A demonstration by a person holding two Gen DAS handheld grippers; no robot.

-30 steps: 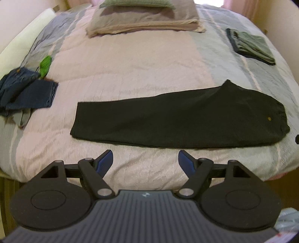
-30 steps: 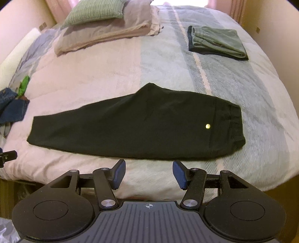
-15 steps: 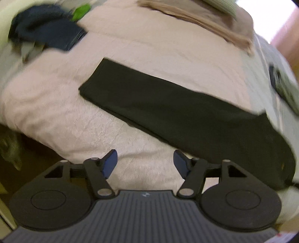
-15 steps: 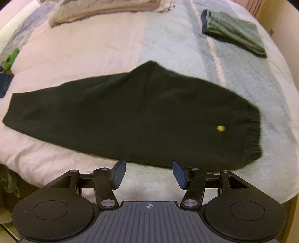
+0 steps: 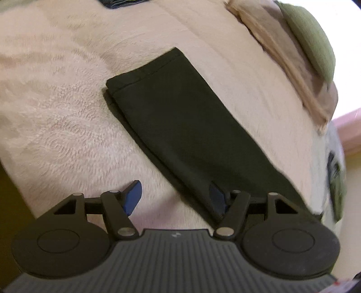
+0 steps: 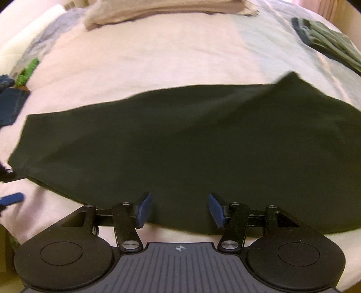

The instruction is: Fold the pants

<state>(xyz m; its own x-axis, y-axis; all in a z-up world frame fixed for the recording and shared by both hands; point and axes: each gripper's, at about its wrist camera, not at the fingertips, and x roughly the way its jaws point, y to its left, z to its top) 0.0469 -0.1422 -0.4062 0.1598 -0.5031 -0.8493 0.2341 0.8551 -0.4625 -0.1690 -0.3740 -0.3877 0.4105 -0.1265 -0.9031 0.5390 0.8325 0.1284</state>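
Observation:
Black pants (image 6: 191, 139) lie flat across the pink bedspread (image 6: 158, 56), folded lengthwise, with the waist off to the right. My right gripper (image 6: 179, 209) hovers open over their near edge, around the middle, with nothing pinched between its blue pads. In the left wrist view the pants leg (image 5: 180, 117) runs diagonally, its hem at the upper left. My left gripper (image 5: 174, 196) is open and low over the leg's near edge. Its right pad overlaps the black cloth and its left pad is over the bedspread (image 5: 67, 112). Its blue finger (image 6: 11, 198) shows at the left edge of the right wrist view.
Stacked pillows (image 6: 158, 9) lie at the head of the bed. A folded green garment (image 6: 331, 38) sits at the far right. Blue jeans (image 6: 11, 103) and a small green item (image 6: 28, 72) lie at the left. The bed's near edge drops off at the left (image 5: 6, 191).
Both grippers have come down close to the pants' near edge. The left view has rolled, so the leg now runs diagonally. The left jaws have narrowed a little.

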